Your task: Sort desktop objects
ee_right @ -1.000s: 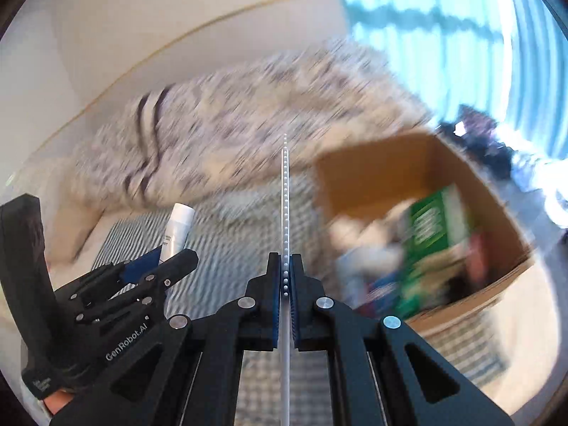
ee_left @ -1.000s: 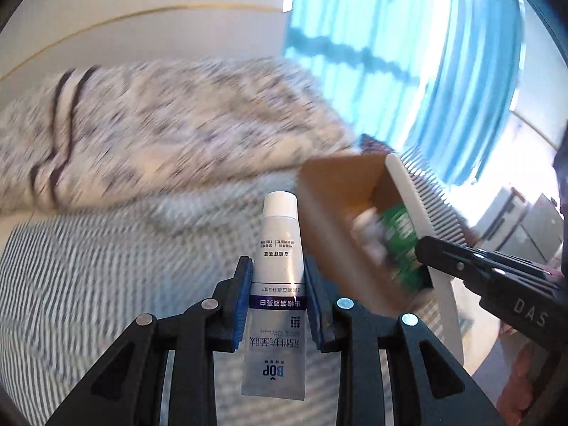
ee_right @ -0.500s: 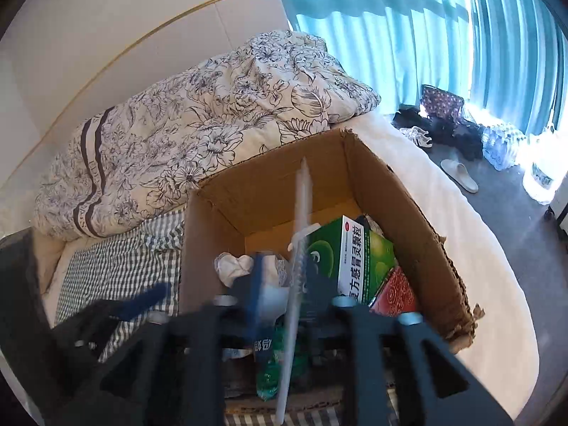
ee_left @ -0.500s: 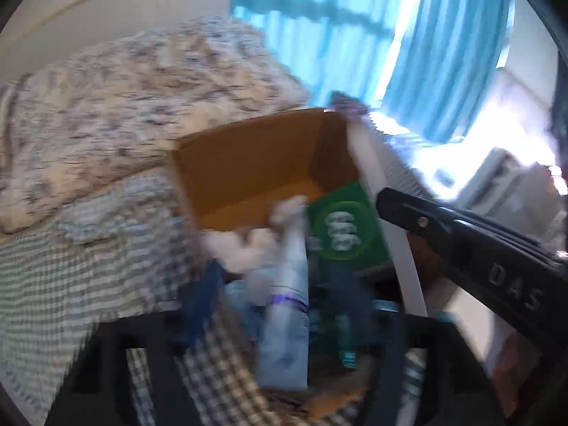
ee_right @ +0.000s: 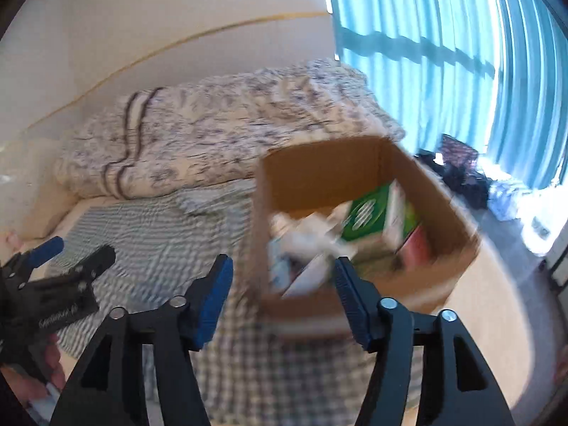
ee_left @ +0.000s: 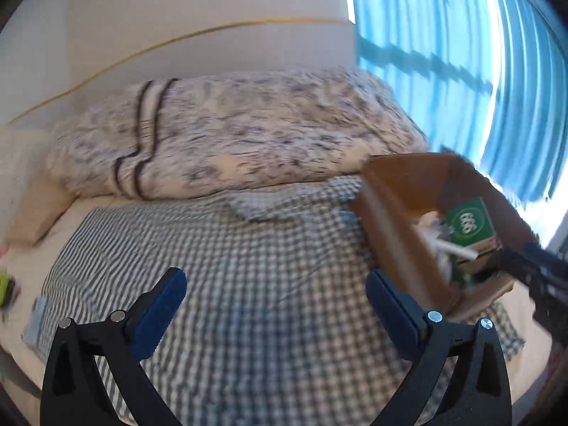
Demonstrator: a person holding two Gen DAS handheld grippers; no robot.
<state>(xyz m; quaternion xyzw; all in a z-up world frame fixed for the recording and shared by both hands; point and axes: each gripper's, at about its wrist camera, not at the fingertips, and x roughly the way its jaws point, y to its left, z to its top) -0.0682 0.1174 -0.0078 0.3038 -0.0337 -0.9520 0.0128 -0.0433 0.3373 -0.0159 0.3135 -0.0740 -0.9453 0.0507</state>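
Bed (ee_left: 248, 248), blurred box (ee_right: 355, 177), hand-held grippers agape

Open brown cardboard box (ee_right: 443, 191) sits on checked bedsheet, flaps up, partly full. Inside: green rectangular carton w/ white round logo (ee_right: 365, 213), lying tilted toward box's far right; red packet (ee_right: 417, 245) beside it at right wall; white crumpled items & a white tube (ee_left: 456, 248) heaped at left-centre. Blurred, so finer details unreadable.

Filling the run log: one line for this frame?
left hand-held gripper: open, empty | right hand-held gripper: open, empty | box: on bed, holds green carton
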